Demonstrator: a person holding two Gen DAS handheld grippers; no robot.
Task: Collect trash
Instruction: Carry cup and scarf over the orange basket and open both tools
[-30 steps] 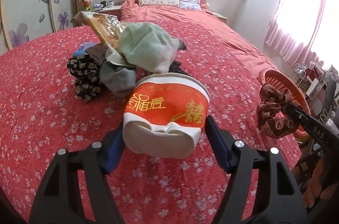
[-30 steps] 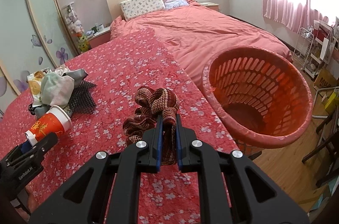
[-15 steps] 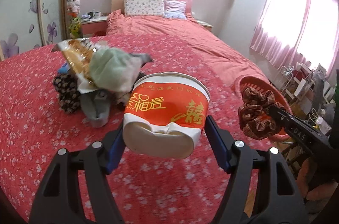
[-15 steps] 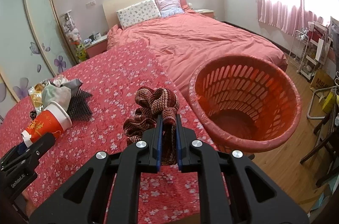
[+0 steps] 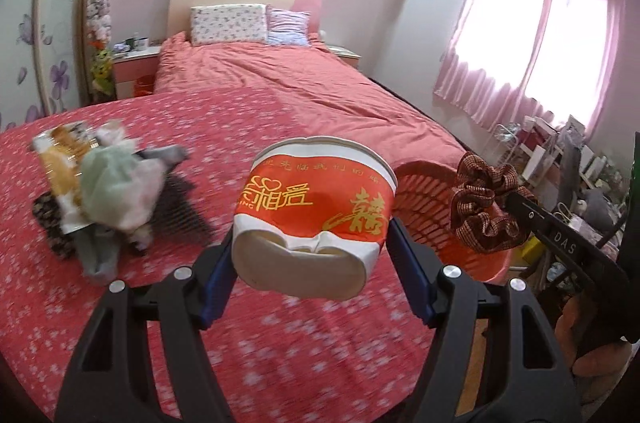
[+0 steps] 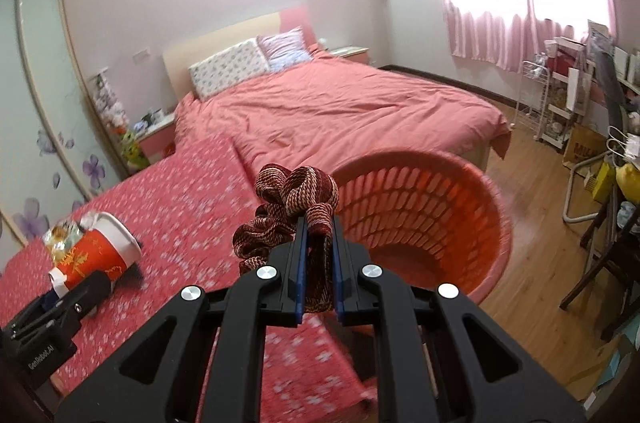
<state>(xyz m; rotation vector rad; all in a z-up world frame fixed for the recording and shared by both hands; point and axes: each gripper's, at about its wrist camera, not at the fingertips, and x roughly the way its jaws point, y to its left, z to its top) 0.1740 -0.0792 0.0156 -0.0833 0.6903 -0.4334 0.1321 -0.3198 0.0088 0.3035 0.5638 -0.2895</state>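
My left gripper (image 5: 310, 255) is shut on a crushed red and white paper cup (image 5: 316, 207) and holds it above the red flowered cover. The cup also shows in the right wrist view (image 6: 94, 251). My right gripper (image 6: 318, 235) is shut on a brown checked scrunchie (image 6: 292, 207), held at the near rim of the orange plastic basket (image 6: 424, 211). In the left wrist view the scrunchie (image 5: 486, 207) hangs over the basket (image 5: 428, 191), which stands to the right past the cover's edge.
A pile of leftover things (image 5: 100, 191) lies on the cover at the left: a snack wrapper, pale cloth, dark patterned cloth. A pink bed (image 5: 280, 91) with pillows lies beyond. A wire rack (image 6: 556, 103) and chairs stand on the wooden floor at the right.
Both grippers have swung right toward the basket with their loads. The pile has dropped back to the left. The scrunchie now sits at the basket's rim.
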